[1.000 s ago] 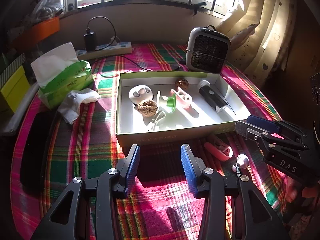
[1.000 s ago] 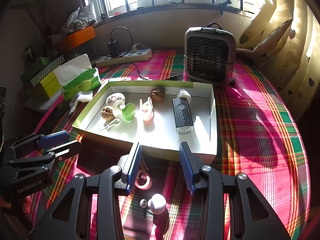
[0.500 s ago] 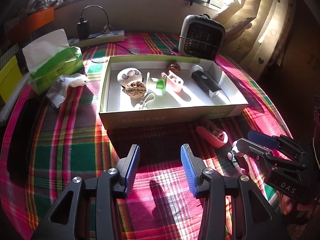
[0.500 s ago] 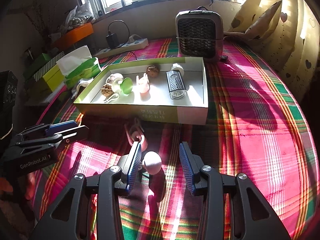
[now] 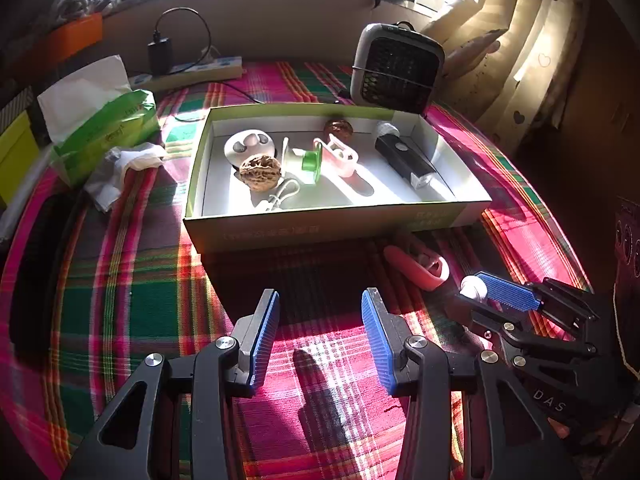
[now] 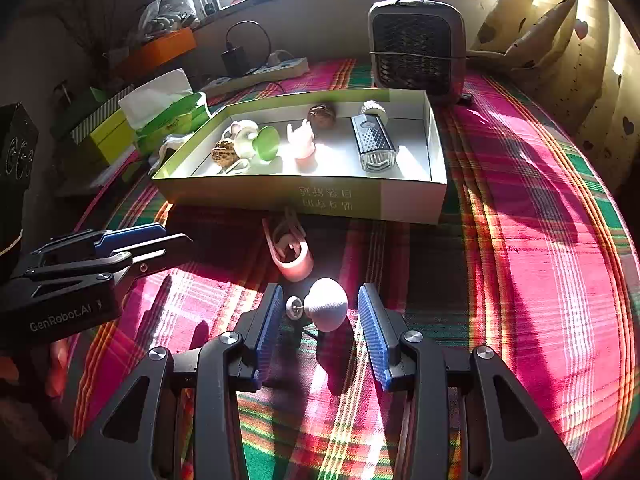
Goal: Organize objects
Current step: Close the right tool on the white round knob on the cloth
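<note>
A shallow green-walled box (image 5: 320,229) (image 6: 256,194) lies on the plaid cloth and holds walnuts, a green spool, a pink clip, a black torch and other small items. On the cloth in front of it lie a pink clip (image 6: 294,258) (image 5: 424,270) and a small white knob with a metal stud (image 6: 326,306) (image 5: 472,288). My right gripper (image 6: 318,308) (image 5: 480,294) is open and straddles the knob, with a gap on each side of it. My left gripper (image 5: 318,308) (image 6: 160,236) hovers open over bare cloth to the left, nothing between its fingers.
A small grey heater (image 5: 396,70) stands behind the box. A green tissue pack (image 5: 100,120) and a crumpled tissue (image 5: 120,164) lie left of it, with a power strip and charger (image 5: 188,72) by the window wall. Curtains (image 5: 520,52) hang at right.
Both grippers drew back from the box. My right gripper came down around the white knob, which now sits between its fingers. Neither gripper's gap has changed.
</note>
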A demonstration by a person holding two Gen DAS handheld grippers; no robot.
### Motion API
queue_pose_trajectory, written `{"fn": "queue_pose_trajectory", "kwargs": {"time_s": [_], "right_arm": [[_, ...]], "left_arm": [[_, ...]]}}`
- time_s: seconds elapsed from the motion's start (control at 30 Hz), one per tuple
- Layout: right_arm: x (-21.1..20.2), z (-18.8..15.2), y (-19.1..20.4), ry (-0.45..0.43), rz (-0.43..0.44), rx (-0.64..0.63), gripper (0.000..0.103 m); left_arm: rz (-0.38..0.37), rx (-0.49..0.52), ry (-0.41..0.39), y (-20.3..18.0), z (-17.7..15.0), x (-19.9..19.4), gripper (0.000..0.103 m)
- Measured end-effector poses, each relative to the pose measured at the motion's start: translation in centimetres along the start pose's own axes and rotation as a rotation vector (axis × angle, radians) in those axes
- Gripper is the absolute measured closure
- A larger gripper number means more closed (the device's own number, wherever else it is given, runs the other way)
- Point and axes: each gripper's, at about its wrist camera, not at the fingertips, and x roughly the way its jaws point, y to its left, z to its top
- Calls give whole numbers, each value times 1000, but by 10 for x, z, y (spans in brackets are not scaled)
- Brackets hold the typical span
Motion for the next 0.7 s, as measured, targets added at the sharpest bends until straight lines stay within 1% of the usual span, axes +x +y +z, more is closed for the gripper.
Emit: {"fn": "queue_pose_trajectory", "kwargs": {"time_s": [0.17, 0.3, 0.53, 0.63, 0.7], "right_arm": [[-2, -2, -2, -8, 16, 4, 62], [-2, -2, -5, -12, 27, 20, 71], [-6, -3, -10, -24, 21, 28, 71], [-7, -4, -15, -21, -5, 34, 71], [-9, -4, -20, -24, -7, 49, 71]], "left_arm": [[-7, 5, 10, -4, 1, 4, 62], [-12, 6, 16, -8, 3, 6, 62], [-20, 12, 20, -16, 9, 8, 62], [-36, 16, 24, -22, 12, 10, 62], [-50, 22, 33, -27, 13, 12, 60]]}}
